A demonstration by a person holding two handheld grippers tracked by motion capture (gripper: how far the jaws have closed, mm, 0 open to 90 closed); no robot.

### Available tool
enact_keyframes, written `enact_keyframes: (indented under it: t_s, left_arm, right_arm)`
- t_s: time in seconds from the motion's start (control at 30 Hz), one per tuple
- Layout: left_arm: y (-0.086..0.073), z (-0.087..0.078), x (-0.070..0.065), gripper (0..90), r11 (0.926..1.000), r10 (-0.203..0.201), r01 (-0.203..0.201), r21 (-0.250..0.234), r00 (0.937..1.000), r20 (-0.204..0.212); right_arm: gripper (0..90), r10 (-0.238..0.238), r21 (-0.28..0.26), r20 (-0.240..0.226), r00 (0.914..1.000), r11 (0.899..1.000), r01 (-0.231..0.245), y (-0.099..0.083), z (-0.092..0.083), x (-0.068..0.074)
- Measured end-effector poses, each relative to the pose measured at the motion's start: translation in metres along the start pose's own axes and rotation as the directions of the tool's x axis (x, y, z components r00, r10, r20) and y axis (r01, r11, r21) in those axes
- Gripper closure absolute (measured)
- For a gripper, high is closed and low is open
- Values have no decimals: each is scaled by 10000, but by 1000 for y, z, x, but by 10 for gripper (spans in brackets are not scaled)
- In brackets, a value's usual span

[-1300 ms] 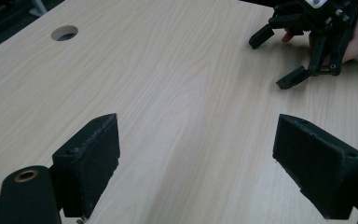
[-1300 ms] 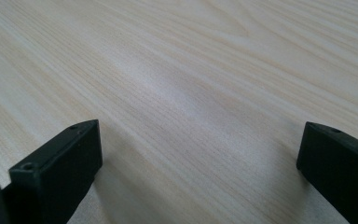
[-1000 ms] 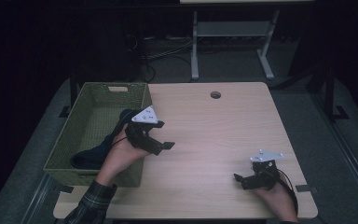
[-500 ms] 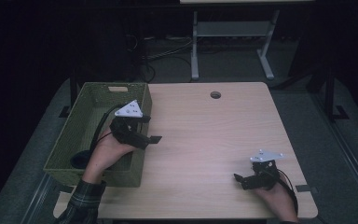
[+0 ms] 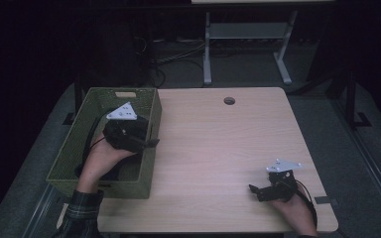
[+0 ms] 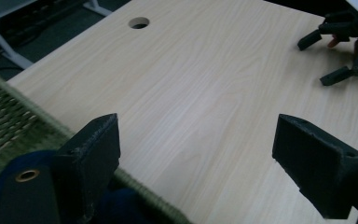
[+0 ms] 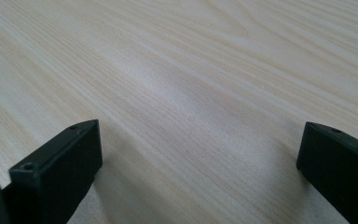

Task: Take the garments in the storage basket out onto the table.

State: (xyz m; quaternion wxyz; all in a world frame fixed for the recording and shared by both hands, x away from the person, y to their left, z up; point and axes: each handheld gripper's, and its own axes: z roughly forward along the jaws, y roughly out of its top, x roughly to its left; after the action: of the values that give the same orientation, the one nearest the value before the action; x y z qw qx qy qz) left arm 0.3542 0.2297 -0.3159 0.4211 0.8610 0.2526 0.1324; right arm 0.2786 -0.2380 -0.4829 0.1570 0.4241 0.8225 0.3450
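Left tongs (image 5: 151, 144) have drawn back over the green woven basket (image 5: 79, 148), jaws spread, empty.
Right tongs (image 5: 256, 191) rest spread on the pale wooden bench (image 5: 218, 148), near right.

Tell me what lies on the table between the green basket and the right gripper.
Nothing: in the high view the stretch of wooden table between the green basket and the right gripper is bare. The left gripper view shows the same bare wood.

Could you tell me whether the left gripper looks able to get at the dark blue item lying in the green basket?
Probably yes. The left gripper hangs over the green basket at its right wall with jaws wide open, the dark blue item lies just below it, and the basket has no lid.
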Motion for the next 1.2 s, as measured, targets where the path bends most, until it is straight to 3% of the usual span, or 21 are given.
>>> enact_keyframes:
  t_s: [0.37,0.5,0.73,1.2]
  left_arm:
    - [-10,-17,15,146,9995,-309,306,-95,9986,-424]
    - [-17,-24,20,146,9996,-280,285,55,9970,-722]
    - [-31,-38,30,146,9979,-585,611,196,9920,-1119]
    - [-53,-45,47,145,9923,-622,731,997,9922,-1082]
  right_arm:
    - [0,-5,5,15,10000,10000,5,0,0,0]
    - [0,-11,2,21,10000,10000,11,0,0,0]
    - [0,-6,9,1,10000,10000,6,0,0,0]
    - [0,-10,16,2,10000,10000,10,0,0,0]
